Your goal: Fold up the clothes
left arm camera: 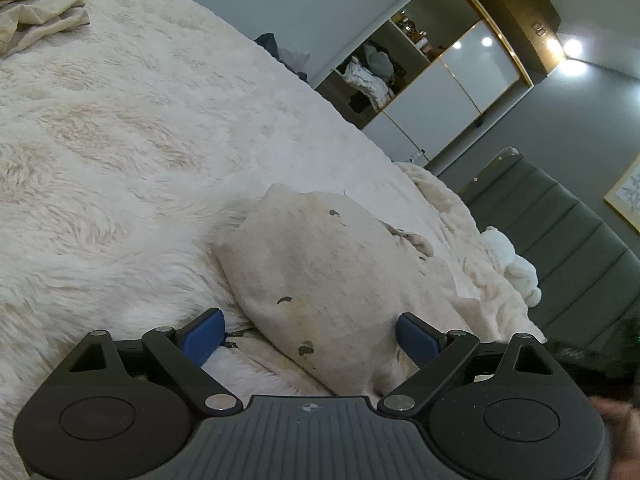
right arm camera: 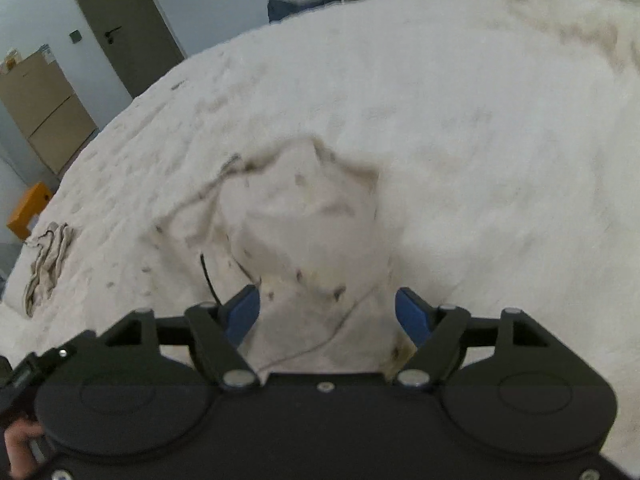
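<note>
We see low and close from each wrist, looking along blue fingers; both views share the cream garment [left arm camera: 320, 276] [right arm camera: 304, 224] on the bed [left arm camera: 120, 140] [right arm camera: 480, 120].

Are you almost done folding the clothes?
Not yet. Nothing looks neatly folded. The spotted cloth lies bunched on the blanket between both open grippers, neither gripping it. Another crumpled cloth waits farther away.

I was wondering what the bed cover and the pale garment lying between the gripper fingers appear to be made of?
The bed cover looks like long-pile plush or faux fur: cream, with swirled, tufted strands. The pale garment looks like a thin matte woven or knit fabric, perhaps cotton: it lies in soft creases and carries small dark printed marks. The right wrist view is too blurred to say more.
</note>
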A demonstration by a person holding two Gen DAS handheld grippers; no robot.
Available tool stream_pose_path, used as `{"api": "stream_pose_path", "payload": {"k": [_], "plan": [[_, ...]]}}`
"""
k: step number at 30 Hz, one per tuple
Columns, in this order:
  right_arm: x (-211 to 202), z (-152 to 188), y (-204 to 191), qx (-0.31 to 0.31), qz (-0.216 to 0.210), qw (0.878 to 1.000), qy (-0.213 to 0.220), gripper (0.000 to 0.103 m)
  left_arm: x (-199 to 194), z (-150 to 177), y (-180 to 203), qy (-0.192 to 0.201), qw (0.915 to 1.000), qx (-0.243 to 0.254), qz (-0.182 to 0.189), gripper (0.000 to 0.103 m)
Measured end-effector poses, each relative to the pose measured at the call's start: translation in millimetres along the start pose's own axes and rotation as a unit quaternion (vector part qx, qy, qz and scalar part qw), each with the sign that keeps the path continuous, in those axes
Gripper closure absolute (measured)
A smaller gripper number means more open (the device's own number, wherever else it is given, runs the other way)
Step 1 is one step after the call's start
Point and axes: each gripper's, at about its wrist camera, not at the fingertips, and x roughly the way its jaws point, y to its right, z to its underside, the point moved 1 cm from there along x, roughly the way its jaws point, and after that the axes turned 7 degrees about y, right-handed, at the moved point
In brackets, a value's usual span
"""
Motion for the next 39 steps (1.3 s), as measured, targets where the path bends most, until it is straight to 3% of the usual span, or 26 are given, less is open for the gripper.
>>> {"api": "stream_pose_path", "payload": {"k": [1,2,5,10,15,18,20,22,24,28,30,33,35,39], "plan": [[0.4,3.0,-0.5,0.012,-0.007,1.0,0.0,0.056,-0.1,0.3,0.1,0.0,1.0,0.001,0.0,0.012],[-0.2,2.1,-0.8,0.036,-0.028,0.999,0.004,0.09,-0.3,0.6,0.2,0.0,1.0,0.002,0.0,0.012],[-23.4,-11.0,-12.1,0.058,-0.054,0.996,0.047,0.093,-1.2,0.8,0.4,-0.001,1.0,0.002,-0.002,0.012],[-90.5,-66.0,-55.1,0.02,-0.097,0.984,0.147,0.098,-1.0,0.3,1.2,0.001,1.0,0.0,-0.002,0.011],[-187.9,-132.2,-116.3,-0.04,-0.154,0.947,0.28,0.099,-3.2,-1.1,0.2,0.006,1.0,-0.004,-0.001,0.011],[-232.0,-149.8,-136.3,-0.071,-0.181,0.921,0.337,0.098,-4.5,-3.8,-0.9,0.009,0.9999,-0.008,-0.002,0.011],[-244.5,-154.9,-141.5,-0.082,-0.184,0.916,0.346,0.098,-4.5,-4.4,-1.2,0.01,0.9999,-0.011,-0.002,0.011],[-243.2,-154.0,-145.4,-0.109,-0.164,0.921,0.337,0.098,-4.2,-4.8,-0.5,0.01,0.9999,-0.01,-0.003,0.011],[-219.8,-137.2,-146.5,-0.152,-0.119,0.934,0.302,0.095,-4.0,-4.8,0.6,0.009,0.9999,-0.008,-0.004,0.011],[-146.6,-84.4,-137.3,-0.214,-0.051,0.958,0.182,0.09,-4.8,-4.0,1.0,0.008,0.9999,-0.004,-0.006,0.011],[-99.7,-42.1,-119.3,-0.22,-0.035,0.97,0.096,0.074,-6.4,-3.0,0.6,0.007,0.9999,-0.001,-0.008,0.011],[-40.2,27.7,-85.9,-0.212,-0.018,0.977,-0.015,0.073,-7.9,-0.6,-0.1,0.005,0.9999,0.007,-0.014,0.011],[-42.9,40.2,-75.9,-0.203,-0.03,0.979,-0.017,0.071,-8.9,1.2,-0.4,0.003,0.9998,0.013,-0.016,0.011],[-58.4,55.8,-59.7,-0.185,-0.06,0.981,-0.003,0.05,-7.1,6.6,6.0,-0.002,0.9985,0.048,-0.025,0.011]]}}
